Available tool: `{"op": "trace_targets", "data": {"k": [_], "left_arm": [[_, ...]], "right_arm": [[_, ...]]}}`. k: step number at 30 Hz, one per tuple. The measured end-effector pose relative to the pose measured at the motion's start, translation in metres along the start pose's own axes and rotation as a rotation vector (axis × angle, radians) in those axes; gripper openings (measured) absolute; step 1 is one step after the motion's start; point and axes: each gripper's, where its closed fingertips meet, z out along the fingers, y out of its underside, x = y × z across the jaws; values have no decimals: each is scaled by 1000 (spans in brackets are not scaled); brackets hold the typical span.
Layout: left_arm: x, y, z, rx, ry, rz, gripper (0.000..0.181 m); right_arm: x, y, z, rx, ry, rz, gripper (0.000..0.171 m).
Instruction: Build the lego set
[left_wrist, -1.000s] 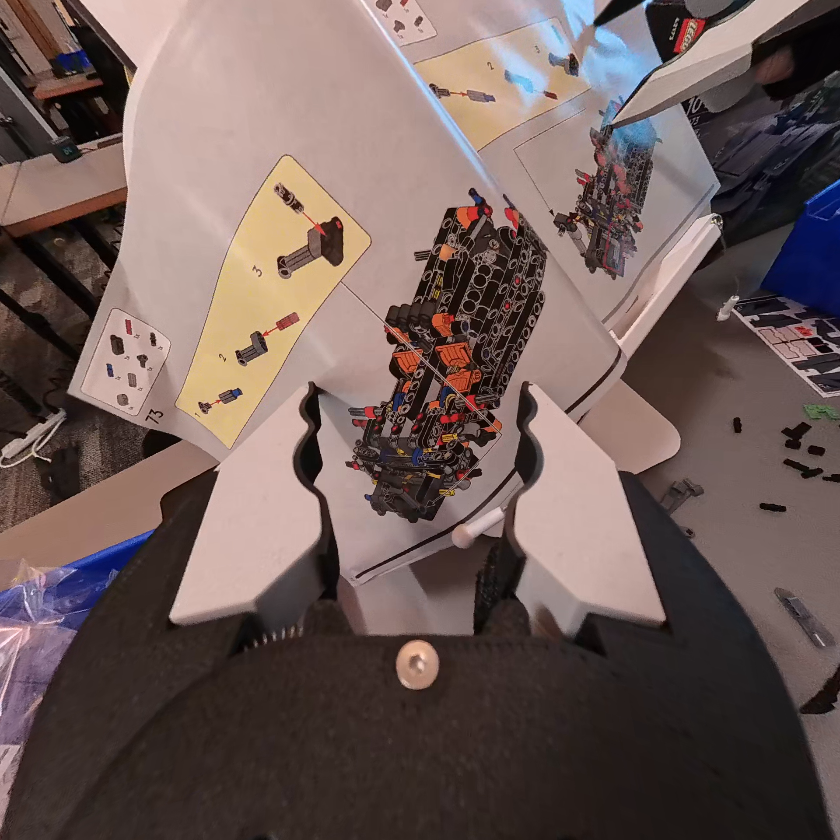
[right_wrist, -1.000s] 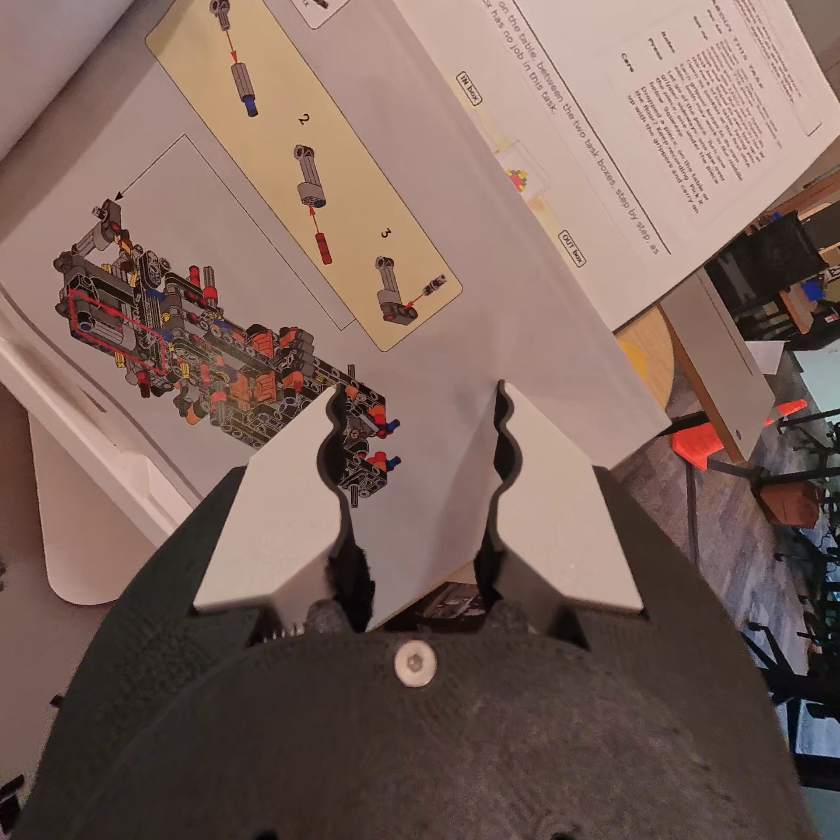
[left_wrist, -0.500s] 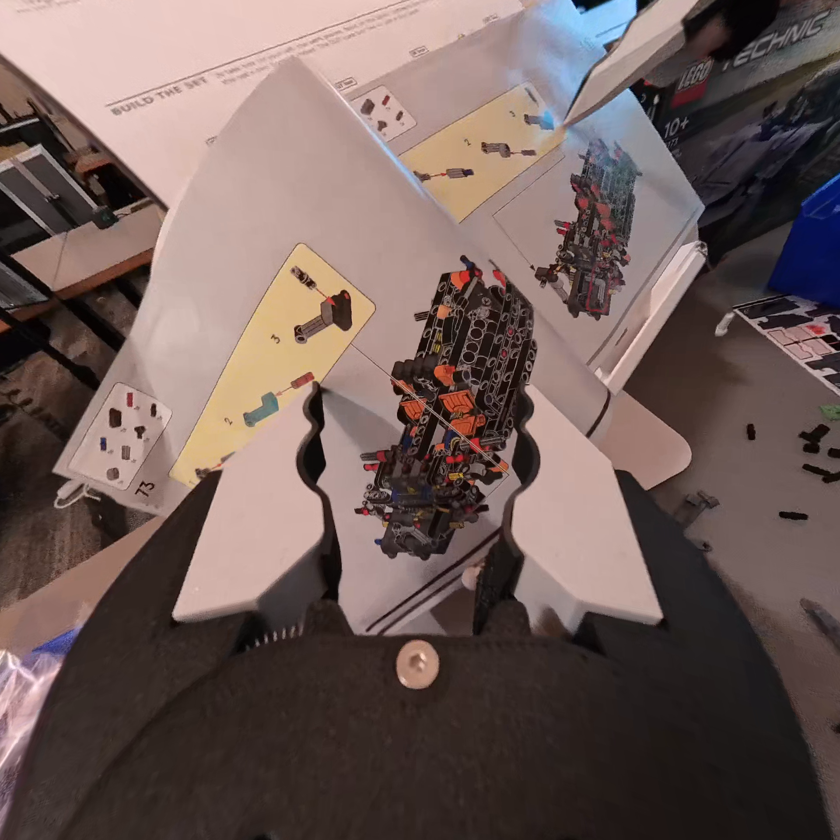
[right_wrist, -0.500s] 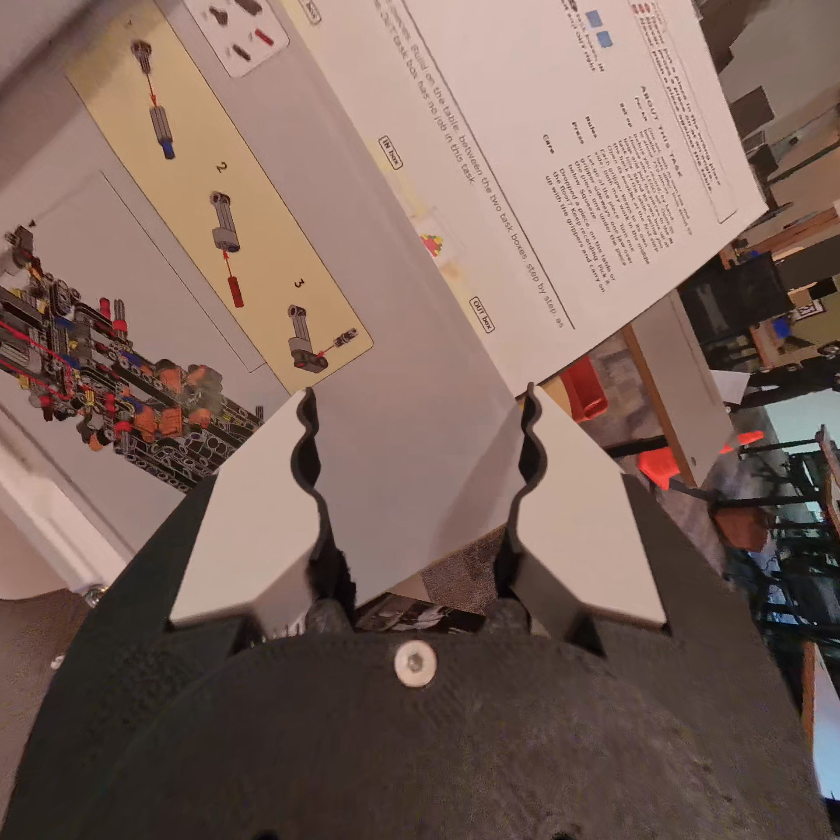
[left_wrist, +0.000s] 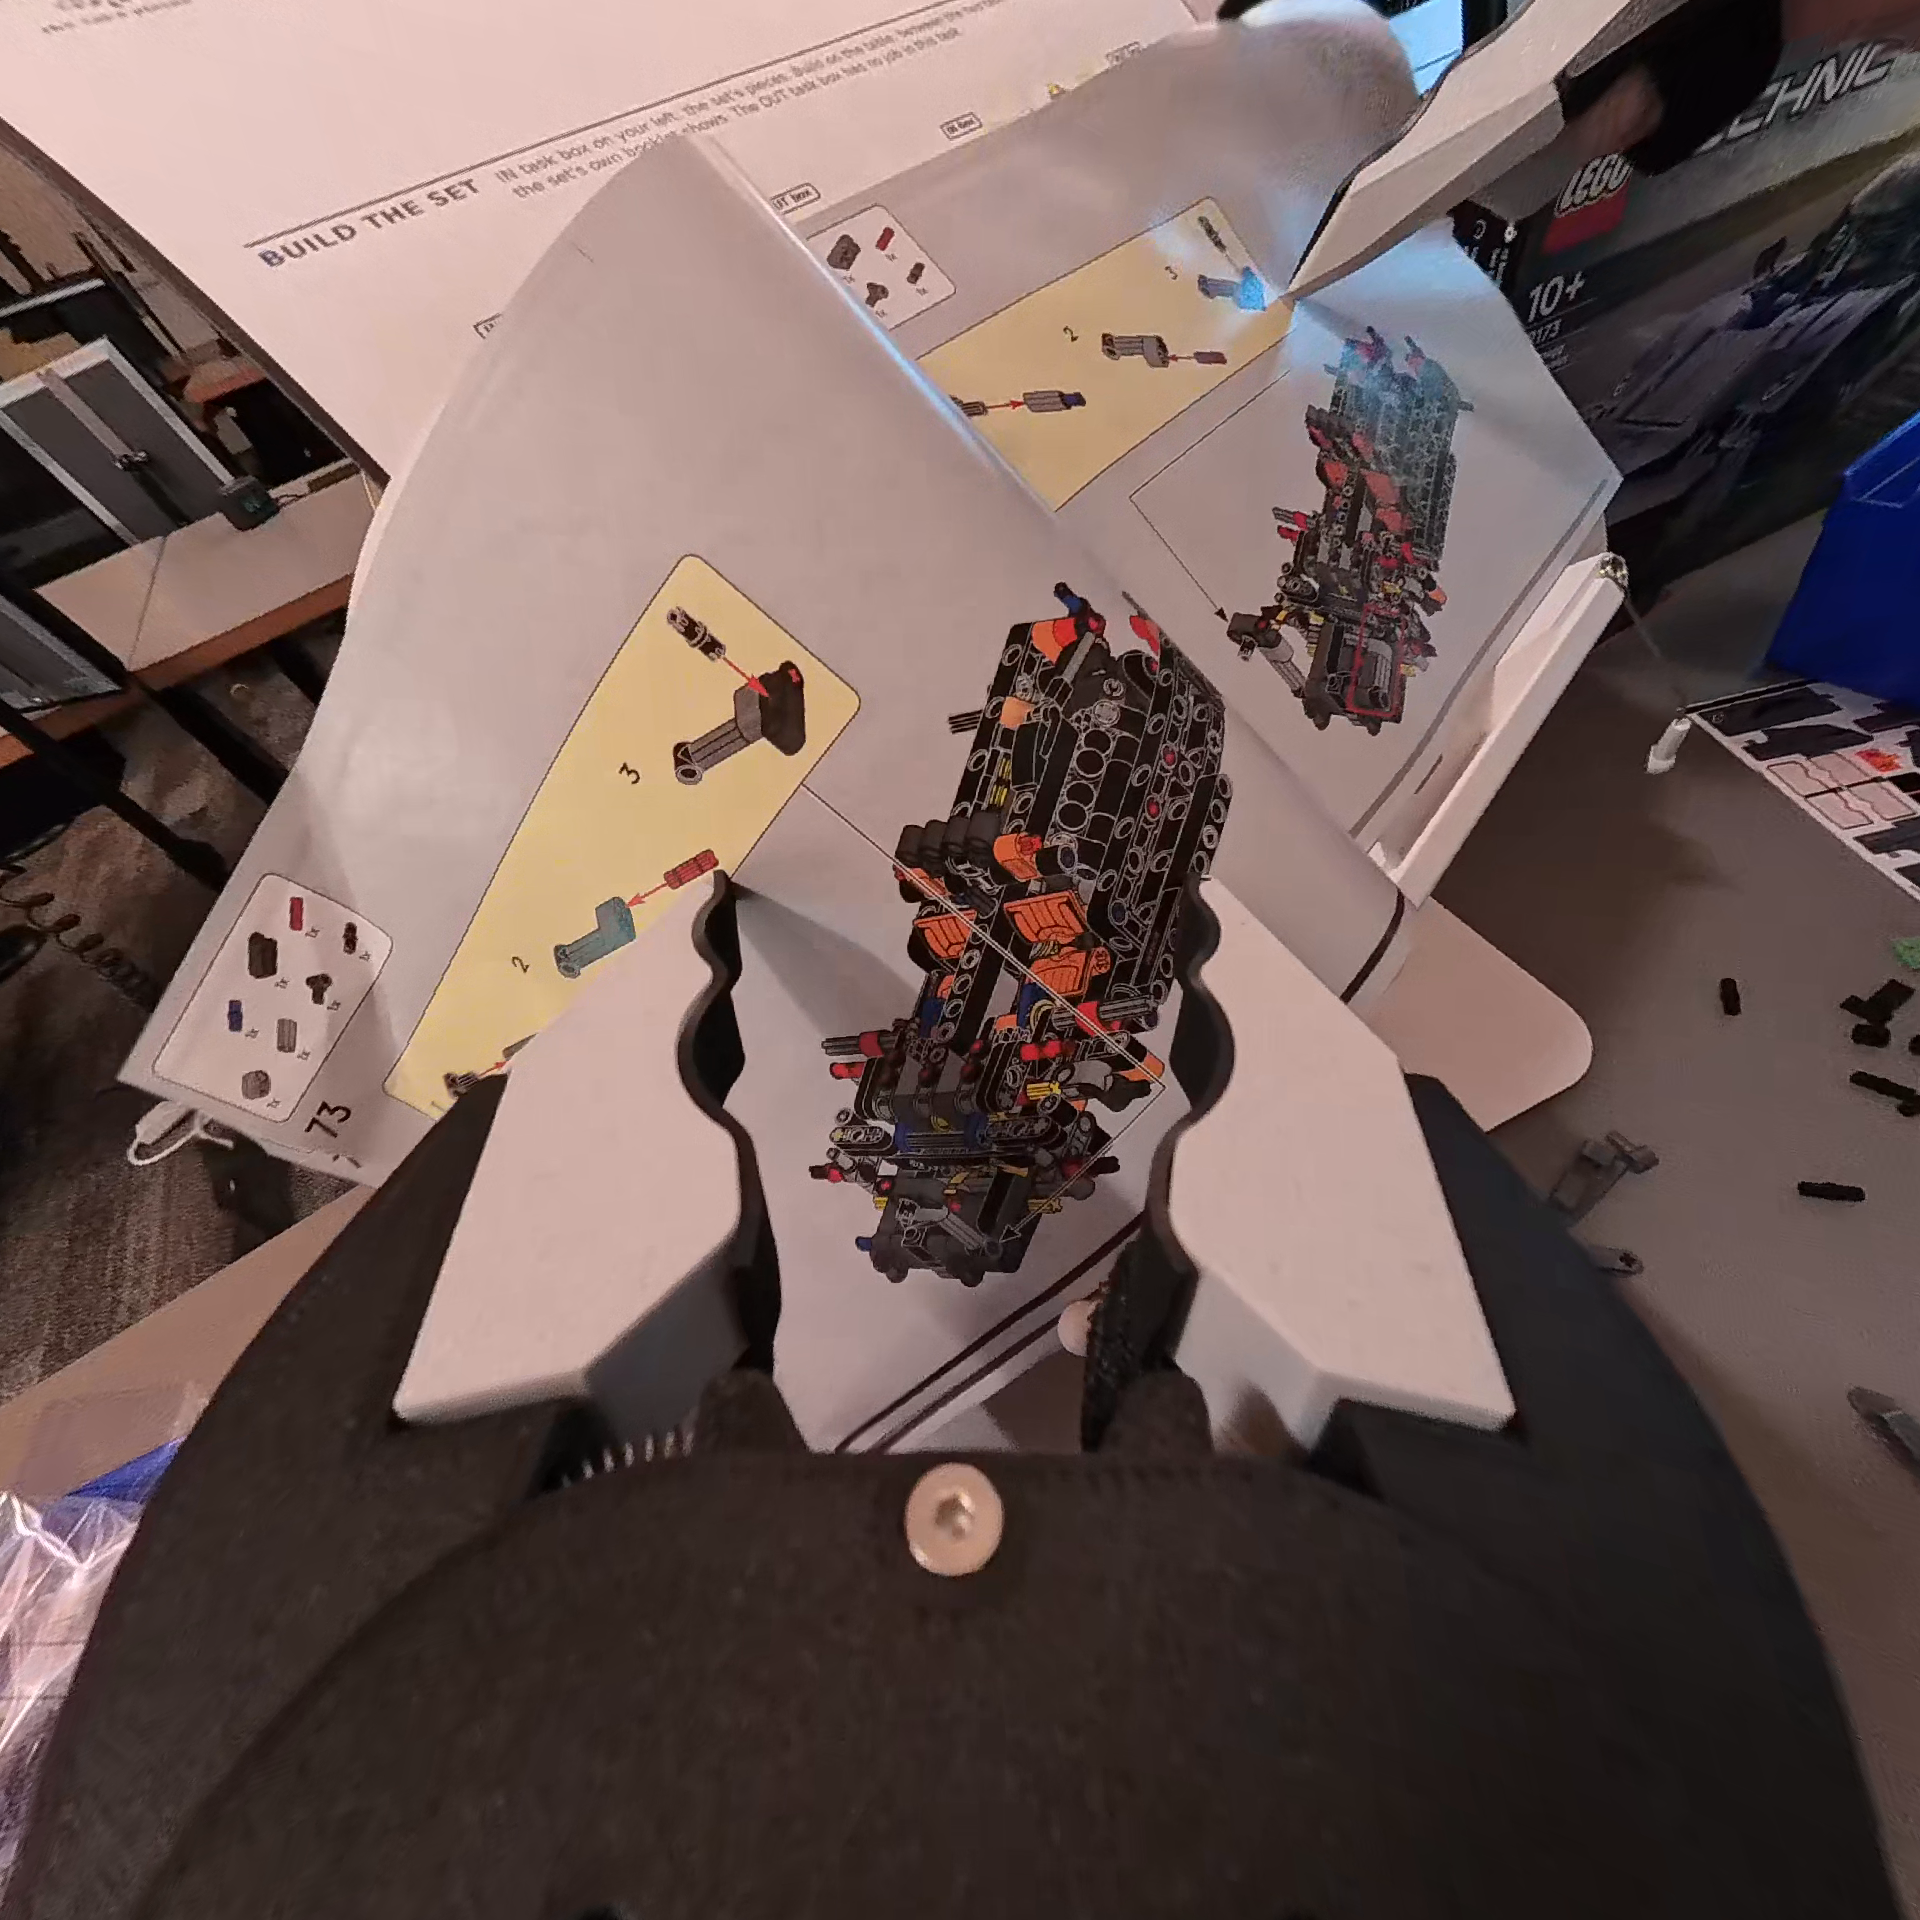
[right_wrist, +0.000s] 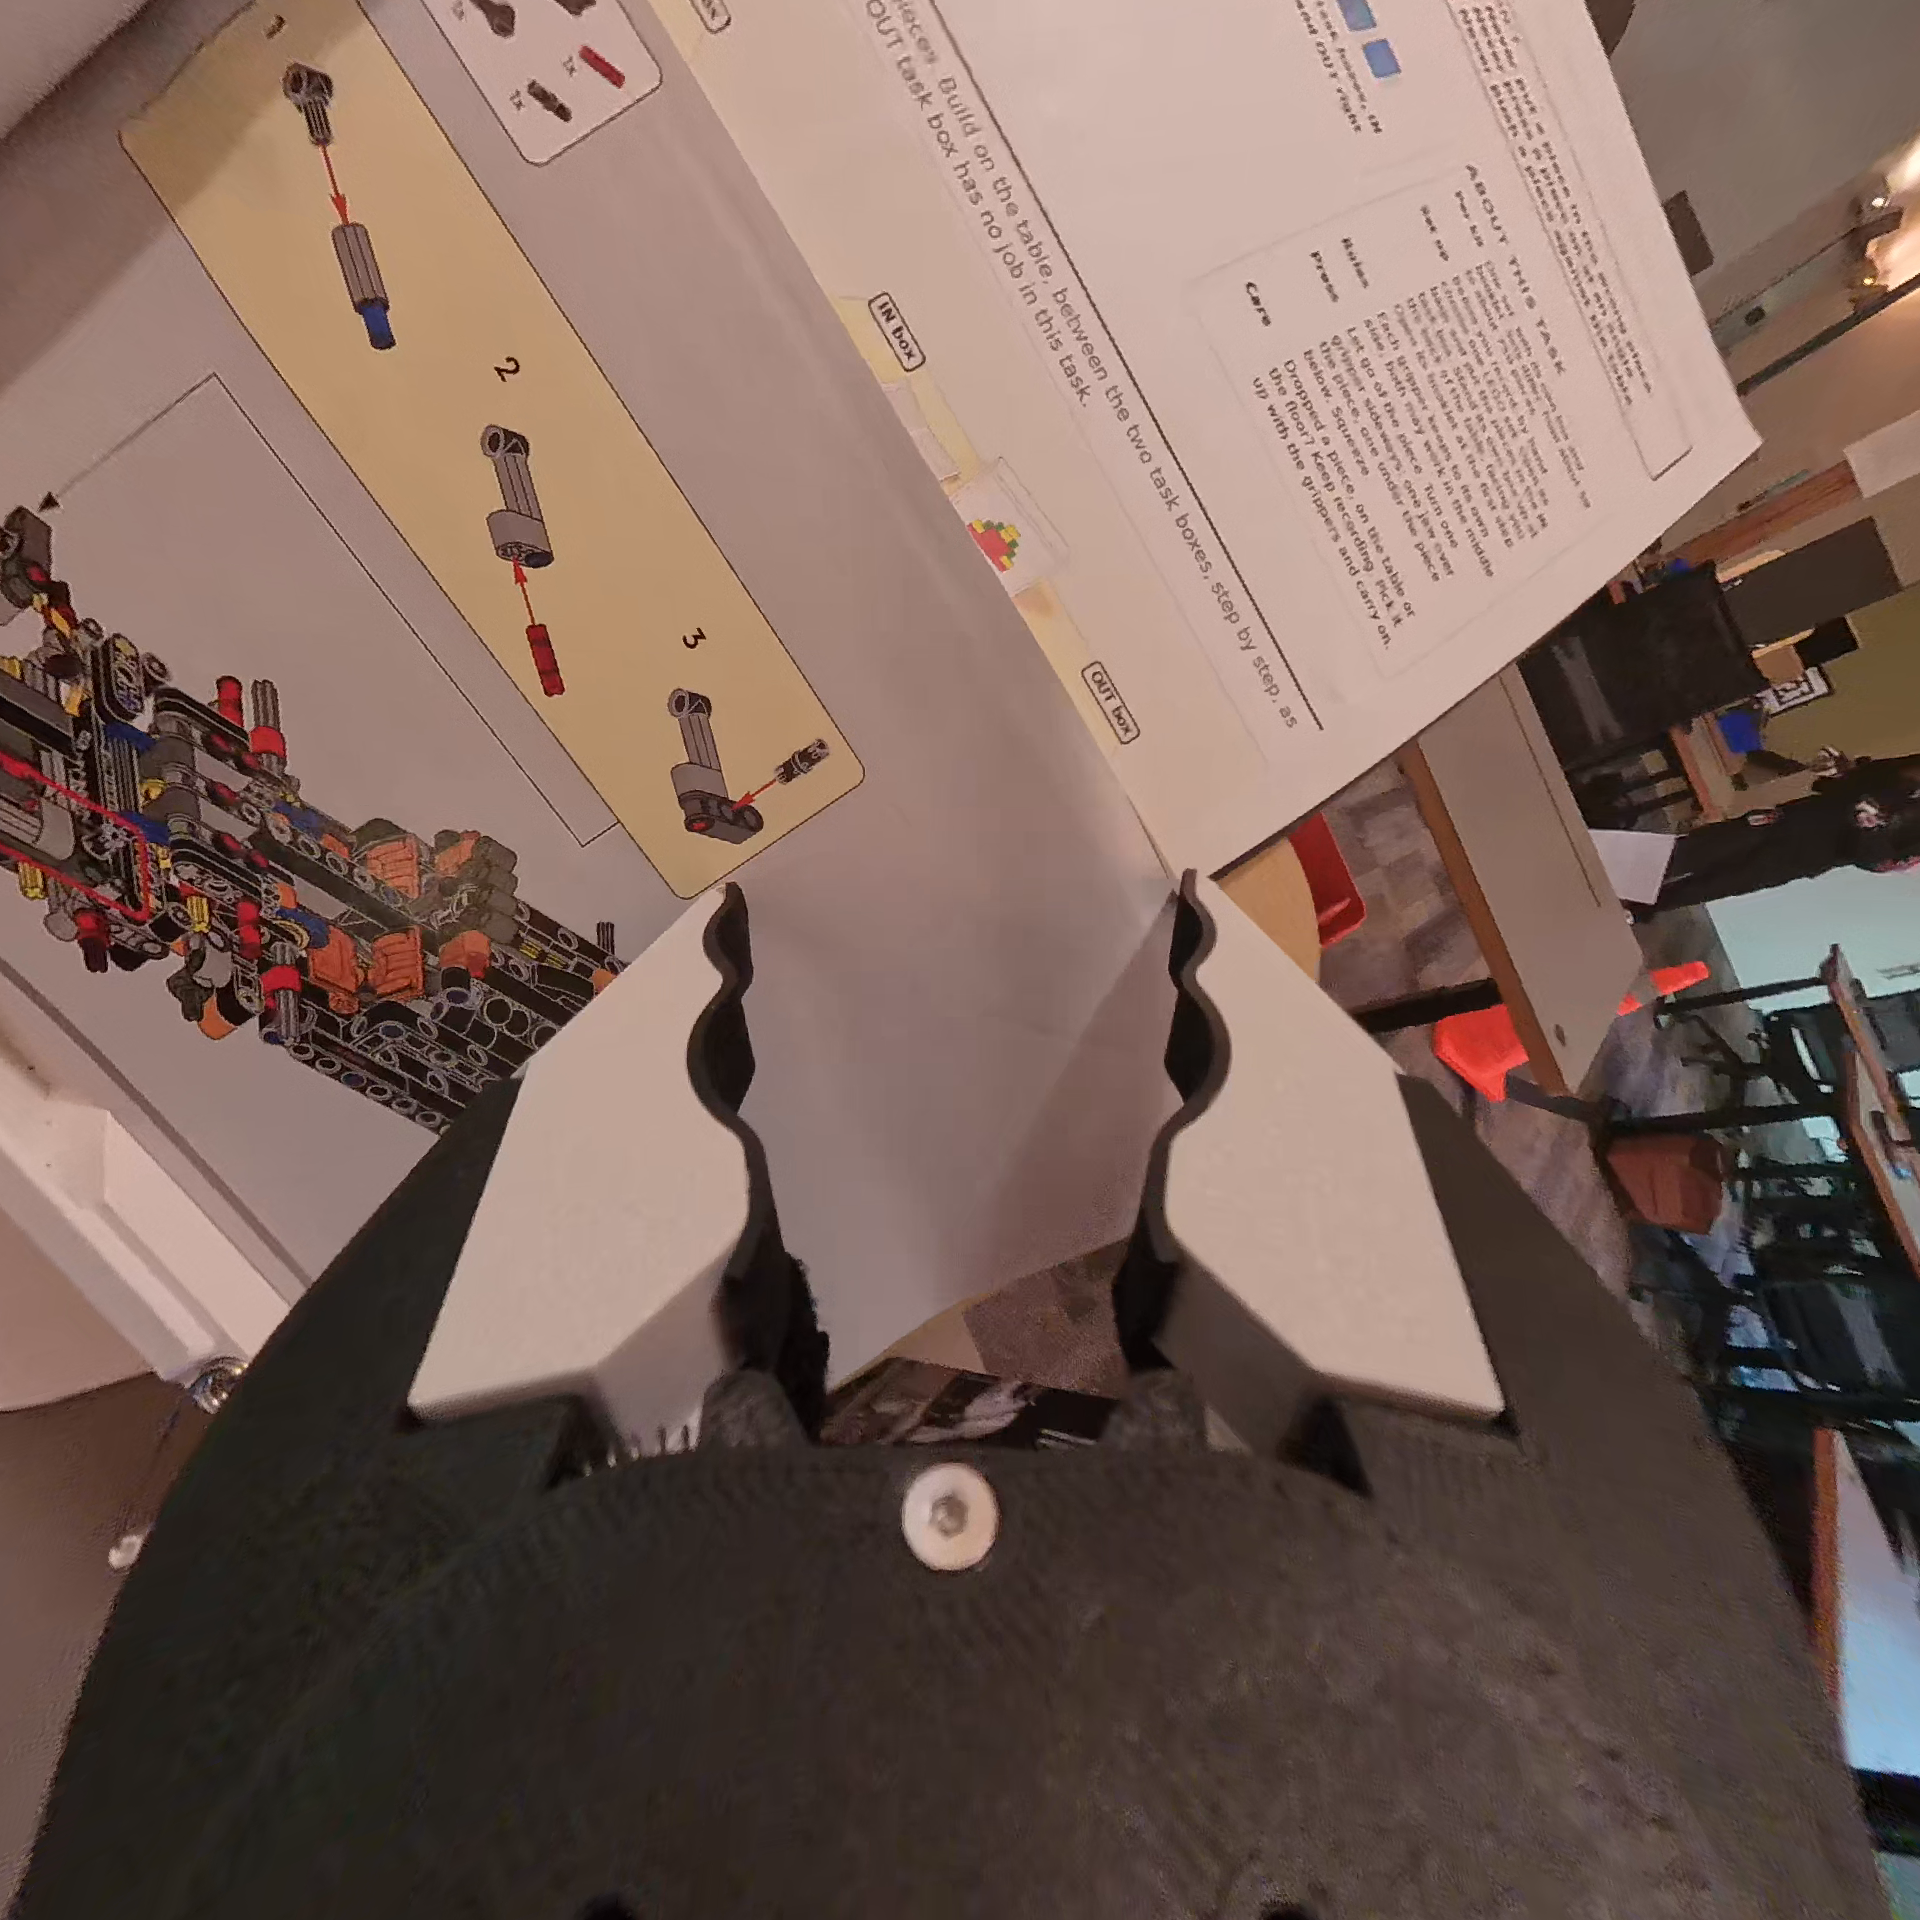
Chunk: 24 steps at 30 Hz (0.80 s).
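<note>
Since the earlier frame both claws have drawn nearer the instruction booklet propped on its white stand; left claw and right claw both released, so the curling left page may flop shut unrestrained.

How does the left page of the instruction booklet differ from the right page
The left page is lifted and bowed, curling up off the booklet; the right page lies flat on the white stand. The left page's model drawing is mostly black and orange; the right page's is smaller and greyer. Both are grey with a yellow sub-step panel. The right gripper touches the right page.
</note>
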Motion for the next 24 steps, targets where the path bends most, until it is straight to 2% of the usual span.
{"op": "trace_targets", "data": {"k": [4, 6, 9, 13, 15, 16, 18, 20, 24], "left_arm": [[0, 0, 0, 0, -3, 2, 83], [0, 0, 1, -1, -2, -1, 82], [0, 0, 1, -6, -3, 4, 83], [1, 0, 0, -4, -1, 2, 83], [1, 0, 0, -4, -3, 2, 83], [1, 0, 0, -5, -3, 2, 83], [1, 0, 0, -6, -1, -3, 82], [1, -4, -2, 6, -6, -7, 83], [2, -25, -10, 68, -27, 6, 81]], "right_arm": [[-2, 2, -1, 51, -2, 32, 73], [-6, 3, -2, 50, -13, 31, 60], [-5, 3, -5, 45, 25, 5, 59], [-7, 2, -13, 52, 50, -27, 45], [-11, -1, -20, 64, 73, -61, 39], [-14, -4, -24, 74, 83, -83, 29], [-19, -6, -31, 76, 101, -112, 27], [-29, -13, -42, 102, 125, -160, 12], [-49, -29, -65, 103, 251, -299, 6]]}}
